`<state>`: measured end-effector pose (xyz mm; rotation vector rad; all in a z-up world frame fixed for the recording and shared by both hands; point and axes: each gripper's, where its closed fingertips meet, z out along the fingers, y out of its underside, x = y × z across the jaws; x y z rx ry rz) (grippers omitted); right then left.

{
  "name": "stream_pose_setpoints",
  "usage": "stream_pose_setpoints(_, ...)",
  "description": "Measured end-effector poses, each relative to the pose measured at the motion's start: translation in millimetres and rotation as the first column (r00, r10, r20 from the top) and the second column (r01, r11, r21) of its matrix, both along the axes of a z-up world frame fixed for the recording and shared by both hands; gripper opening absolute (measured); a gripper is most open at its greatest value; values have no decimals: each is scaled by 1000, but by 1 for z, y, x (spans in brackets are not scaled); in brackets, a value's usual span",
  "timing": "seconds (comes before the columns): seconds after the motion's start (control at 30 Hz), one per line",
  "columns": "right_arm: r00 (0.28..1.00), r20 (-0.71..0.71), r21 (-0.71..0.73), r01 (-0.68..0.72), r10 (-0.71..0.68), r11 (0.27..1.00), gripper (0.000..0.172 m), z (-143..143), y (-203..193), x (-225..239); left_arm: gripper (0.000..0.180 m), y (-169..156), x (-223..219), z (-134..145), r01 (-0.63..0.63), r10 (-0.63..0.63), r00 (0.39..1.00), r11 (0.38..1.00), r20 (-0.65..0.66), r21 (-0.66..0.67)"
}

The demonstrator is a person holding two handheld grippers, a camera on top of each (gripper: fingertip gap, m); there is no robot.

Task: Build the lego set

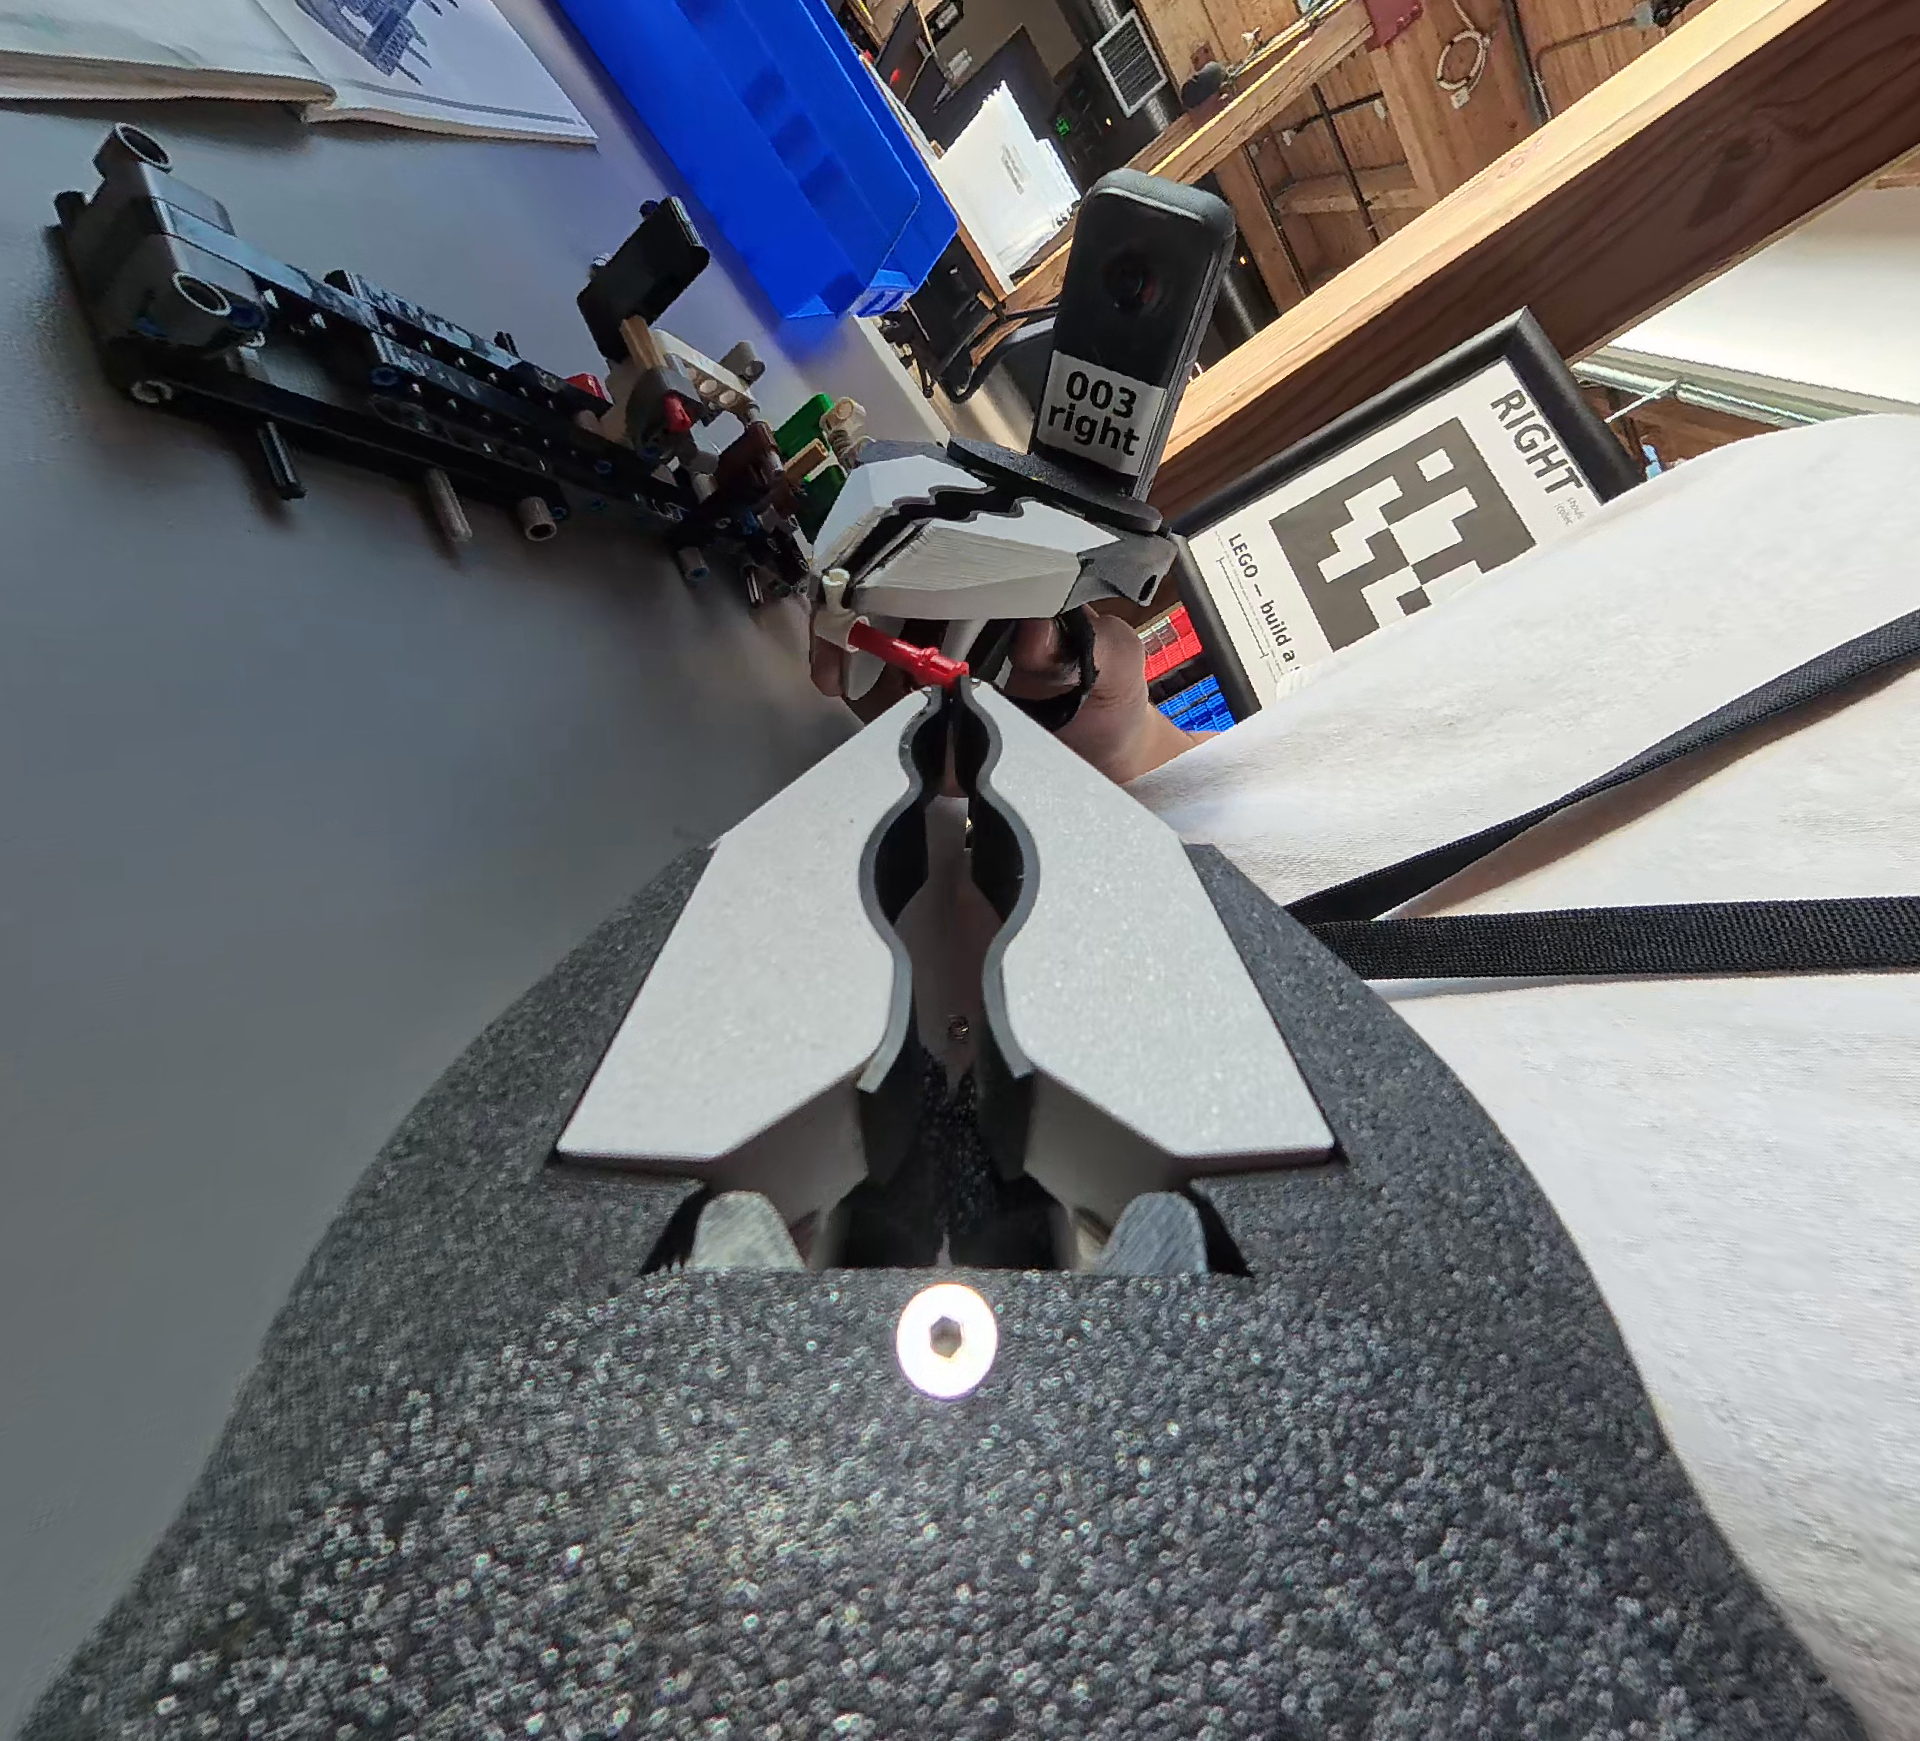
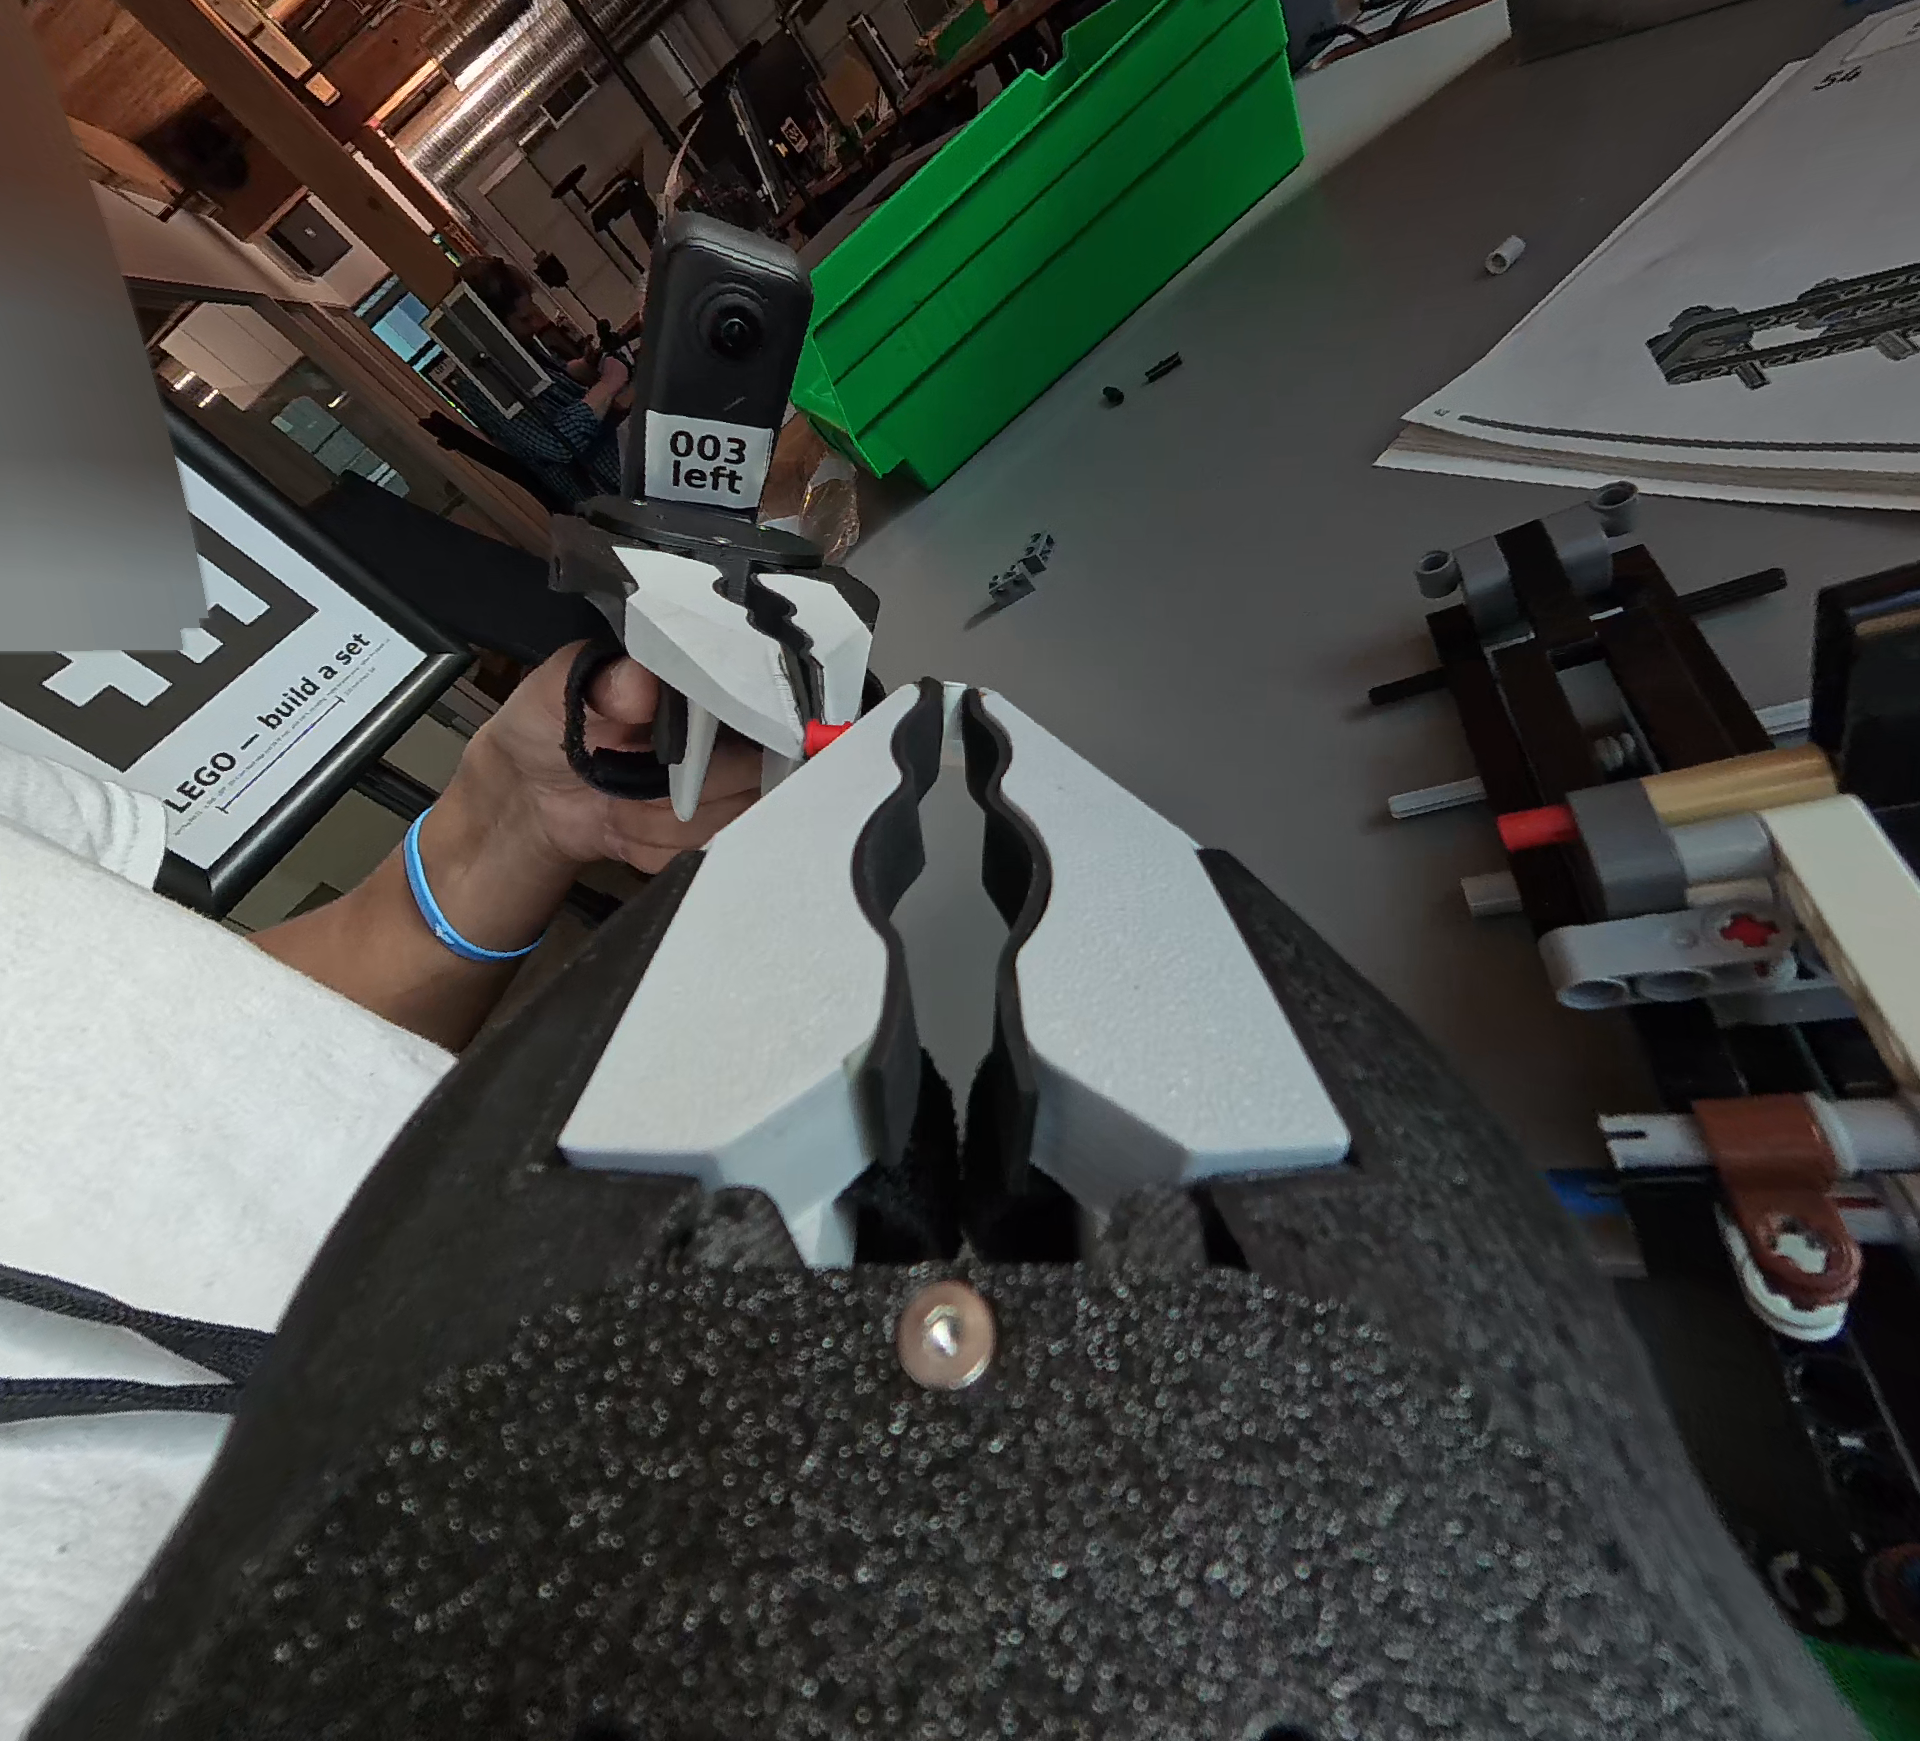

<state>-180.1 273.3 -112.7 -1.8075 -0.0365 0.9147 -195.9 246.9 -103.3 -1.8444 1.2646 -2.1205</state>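
Left wrist view, left tongs (image 1: 948, 689) pinching red axle (image 1: 902, 652) end, right tongs (image 1: 831, 595) pinching its white connector (image 1: 837, 611).

A white printed label (image 1: 1096, 418) is spotted on the black camera (image 1: 1143, 278) atop the right gripper (image 1: 831, 588). A twin label (image 2: 709, 463) is carried above the left gripper (image 2: 816, 727). Printed lines are borne by a framed marker sign (image 1: 1403, 528), and a page number by the open booklet (image 2: 1714, 257).

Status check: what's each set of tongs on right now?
Left tongs shut on red plastic axle pin. Right tongs pinch small white connector on pin's far end. Dark brick-built frame lies beside them.
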Motion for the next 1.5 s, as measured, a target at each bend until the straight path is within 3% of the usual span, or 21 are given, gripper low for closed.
stream_pose_setpoints(0.37,994,-109,-34,0,-4,999,2,-1,-6,-5,0,7,1,8,-26,31,998,994,52,-102)
stream_pose_setpoints(0.57,980,-196,-84,2,-18,996,2,-2,-3,1,0,1,-2,3,-5,3,999,999,55,35)
stream_pose_setpoints(0.87,987,-147,-94,55,-69,994,2,-7,1,8,0,-1,1,-3,-31,27,999,995,41,97)
stream_pose_setpoints(0.93,992,-80,-94,87,-95,992,2,-11,2,12,0,7,-2,-12,-78,80,997,982,-3,172)
stream_pose_setpoints(1.1,992,27,-54,126,-125,991,3,-12,2,14,8,5,-22,-50,-73,192,969,825,-156,561)
stream_pose_setpoints(1.27,988,56,-34,142,-140,989,3,-12,0,13,26,-4,-22,-70,-162,394,894,729,-214,665)
stream_pose_setpoints(1.4,991,20,-31,131,-130,991,3,-10,-2,13,21,8,-19,-75,-220,552,810,597,-196,771)
stream_pose_setpoints(1.5,994,4,-21,107,-107,994,3,-8,-4,11,22,15,-20,-76,-206,575,795,555,-193,806)
